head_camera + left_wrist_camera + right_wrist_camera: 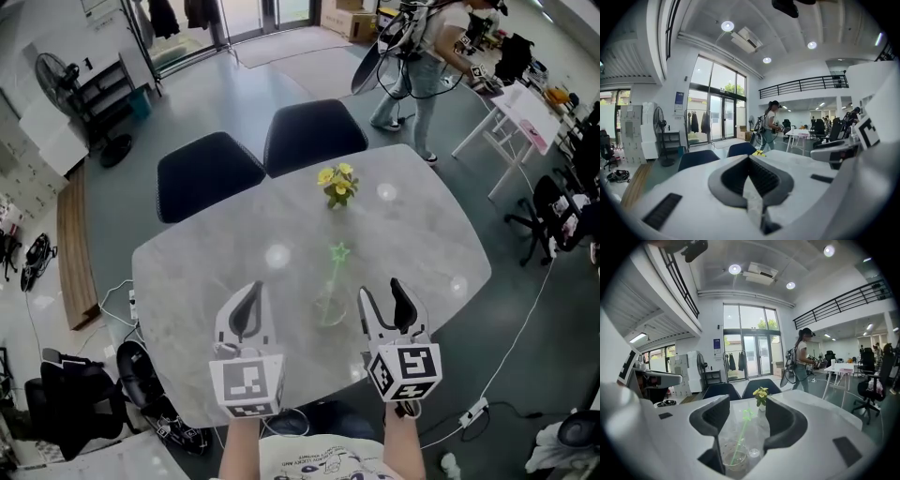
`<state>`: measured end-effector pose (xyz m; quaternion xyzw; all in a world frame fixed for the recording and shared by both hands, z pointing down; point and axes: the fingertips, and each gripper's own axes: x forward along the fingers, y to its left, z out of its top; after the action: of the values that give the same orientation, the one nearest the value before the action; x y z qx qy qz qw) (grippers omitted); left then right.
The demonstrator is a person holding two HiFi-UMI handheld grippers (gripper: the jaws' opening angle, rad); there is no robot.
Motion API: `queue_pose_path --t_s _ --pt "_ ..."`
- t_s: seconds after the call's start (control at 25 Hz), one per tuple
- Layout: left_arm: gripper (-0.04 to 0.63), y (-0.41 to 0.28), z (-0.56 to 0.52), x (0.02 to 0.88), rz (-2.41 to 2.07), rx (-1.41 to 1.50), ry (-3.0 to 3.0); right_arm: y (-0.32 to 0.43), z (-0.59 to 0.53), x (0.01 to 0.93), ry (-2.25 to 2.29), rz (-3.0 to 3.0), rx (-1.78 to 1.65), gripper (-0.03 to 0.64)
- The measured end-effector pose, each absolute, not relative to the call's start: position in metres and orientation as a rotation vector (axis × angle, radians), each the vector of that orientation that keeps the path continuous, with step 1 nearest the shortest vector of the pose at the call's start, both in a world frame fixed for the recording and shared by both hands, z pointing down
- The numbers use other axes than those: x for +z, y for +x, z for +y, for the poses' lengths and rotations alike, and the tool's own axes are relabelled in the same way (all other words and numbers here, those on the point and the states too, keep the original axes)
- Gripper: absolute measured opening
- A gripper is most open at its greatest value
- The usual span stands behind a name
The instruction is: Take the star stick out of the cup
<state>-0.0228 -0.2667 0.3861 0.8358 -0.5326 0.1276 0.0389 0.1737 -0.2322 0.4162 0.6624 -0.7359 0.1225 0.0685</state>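
Observation:
A clear cup (330, 308) stands on the grey marble table (206, 272) between my two grippers. A green star stick (336, 267) leans in it, star end up and pointing away from me. My right gripper (381, 289) is open just right of the cup, not touching it. In the right gripper view the cup (733, 460) and the star stick (742, 434) show between the parted fingers of the right gripper (746, 401), a little ahead of them. Just left of the cup, my left gripper (253, 289) is shut on nothing; its own view shows the left gripper (749, 159) with pads together.
A small pot of yellow flowers (338, 184) stands farther back on the table. Two dark chairs (208, 169) (314, 131) sit at the far edge. A person (422, 56) stands by a white table (520, 112) at the back right. Cables and bags lie on the floor on the left.

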Motion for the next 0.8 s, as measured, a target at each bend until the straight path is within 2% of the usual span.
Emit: queue_pose_path --t_s 0.8 --pt "-0.002 -0.016 -0.282 0.449 -1.62 0.512 2.427 0.166 -0.263 0.479 1.813 -2.242 0.55 0.249"
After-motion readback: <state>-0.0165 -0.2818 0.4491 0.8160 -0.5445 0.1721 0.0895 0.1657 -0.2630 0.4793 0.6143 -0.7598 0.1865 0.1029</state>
